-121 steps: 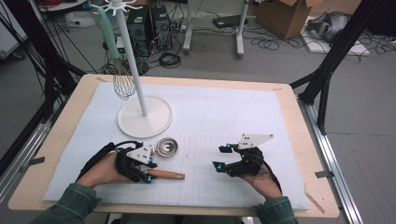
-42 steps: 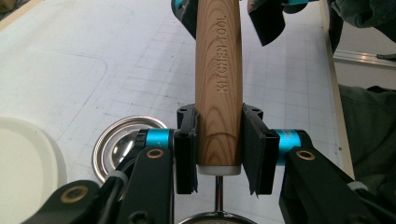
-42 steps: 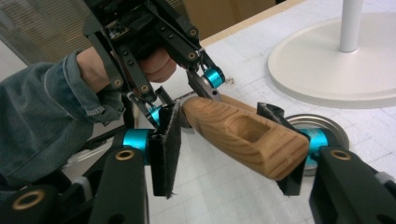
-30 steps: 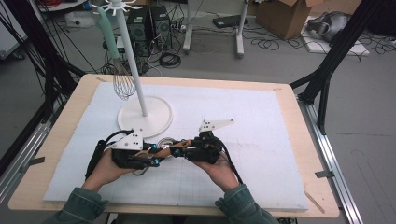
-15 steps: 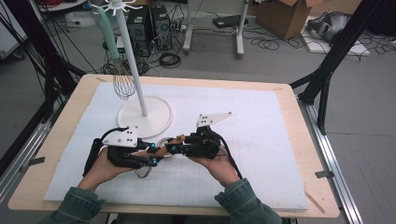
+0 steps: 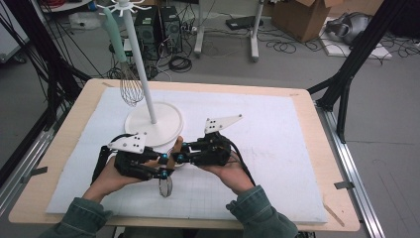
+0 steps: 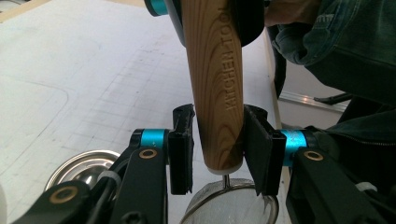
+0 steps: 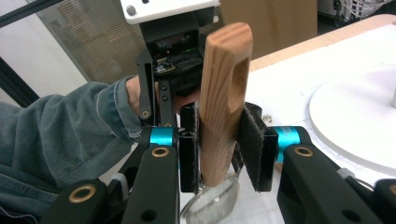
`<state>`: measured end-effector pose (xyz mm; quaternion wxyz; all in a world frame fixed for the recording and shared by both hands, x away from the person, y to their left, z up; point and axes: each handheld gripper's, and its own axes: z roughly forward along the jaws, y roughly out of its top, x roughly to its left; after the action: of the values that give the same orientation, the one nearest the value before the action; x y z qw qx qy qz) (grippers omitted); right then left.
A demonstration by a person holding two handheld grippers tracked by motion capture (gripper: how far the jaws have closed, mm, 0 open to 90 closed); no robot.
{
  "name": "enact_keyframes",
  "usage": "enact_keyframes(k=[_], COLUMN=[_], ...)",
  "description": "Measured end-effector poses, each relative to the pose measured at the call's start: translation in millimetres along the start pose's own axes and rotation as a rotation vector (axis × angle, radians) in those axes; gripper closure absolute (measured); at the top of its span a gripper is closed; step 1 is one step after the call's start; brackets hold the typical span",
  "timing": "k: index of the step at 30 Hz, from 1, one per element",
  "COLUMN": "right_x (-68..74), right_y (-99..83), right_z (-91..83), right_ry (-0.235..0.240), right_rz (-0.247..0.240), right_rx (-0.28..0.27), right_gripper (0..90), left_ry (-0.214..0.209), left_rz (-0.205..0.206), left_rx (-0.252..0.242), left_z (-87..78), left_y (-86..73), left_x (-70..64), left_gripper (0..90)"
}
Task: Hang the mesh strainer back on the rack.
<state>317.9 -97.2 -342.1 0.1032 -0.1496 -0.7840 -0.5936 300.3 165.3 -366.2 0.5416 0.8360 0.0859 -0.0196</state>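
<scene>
On the white mat [image 6: 277, 148], a stand base [image 6: 148, 126] adjoins the gripped strainer [image 6: 165, 186].

We are in a lab or test room, not a home kitchen. The wooden table [image 6: 317, 163] stands on a bare grey floor [image 6: 386, 124] and carries a white gridded mat [image 6: 277, 129] instead of a cloth. Black frame struts [image 6: 354, 59] rise at both sides, and loose cables [image 6: 282, 47] run across the floor behind. Desktop computer towers [image 6: 158, 27] stand on the floor beyond the table, near a cardboard box [image 6: 302, 17]. The only kitchen touches (a whisk [image 6: 130, 84] hanging on a white stand [image 6: 148, 99]) look like props.
</scene>
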Motion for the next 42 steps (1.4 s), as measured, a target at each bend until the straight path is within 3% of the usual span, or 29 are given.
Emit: enact_keyframes(k=[4, 7, 15, 17, 20, 23, 25, 27, 32, 37, 39, 42], right_x=[2.0, 5.4, 15.1, 17.1, 17.8, 16.8, 16.0, 14.8, 15.3, 16.5, 16.3, 17.3], right_y=[2.0, 2.6, 6.5, 7.5, 9.4, 10.5, 11.6, 12.6, 15.4, 16.4, 16.4, 16.5], right_z=[-0.3, 0.4, 4.9, 7.8, 9.1, 8.6, 7.7, 7.2, 6.6, 9.3, 9.7, 8.2], right_ry=[0.019, 0.0, -0.136, -0.152, -0.172, -0.15, -0.112, -0.062, 0.013, 0.063, 0.079, 0.061], right_rz=[-0.016, -0.042, -0.089, -0.096, -0.103, -0.1, -0.095, -0.105, -0.137, -0.153, -0.152, -0.151], right_rx=[-0.004, -0.001, -0.003, -0.003, -0.017, -0.012, -0.011, -0.018, 0.007, 0.025, 0.025, 0.019], right_gripper=[70.2, 69.8, 60.9, 62.8, 70.2, 71.2, 71.6, 71.8, 71.8, 71.8, 71.7, 67.8], left_ry=[-0.031, 0.001, 0.112, 0.148, 0.146, 0.124, 0.07, -0.012, -0.065, -0.109, -0.101, -0.048], left_rz=[-0.007, -0.015, -0.016, -0.01, -0.009, -0.015, -0.037, -0.074, -0.084, -0.064, -0.044, -0.033], left_rx=[-0.019, -0.015, -0.029, -0.025, -0.03, -0.036, -0.063, -0.088, -0.112, -0.095, -0.095, -0.094], left_z=[1.2, 2.2, 1.8, 2.6, 1.8, -0.5, -2.8, -4.8, -8.2, -5.9, -6.0, -7.8], left_y=[0.4, 0.8, 4.9, 6.8, 7.1, 6.3, 5.6, 5.8, 7.0, 9.0, 9.8, 11.2], left_x=[0.6, -0.7, -2.7, -4.1, -5.8, -6.3, -4.9, -2.0, -1.0, -3.0, -5.2, -6.8], left_gripper=[67.6, 69.2, 70.1, 70.1, 70.1, 69.9, 69.3, 61.5, 61.2, 66.9, 70.4, 70.9])
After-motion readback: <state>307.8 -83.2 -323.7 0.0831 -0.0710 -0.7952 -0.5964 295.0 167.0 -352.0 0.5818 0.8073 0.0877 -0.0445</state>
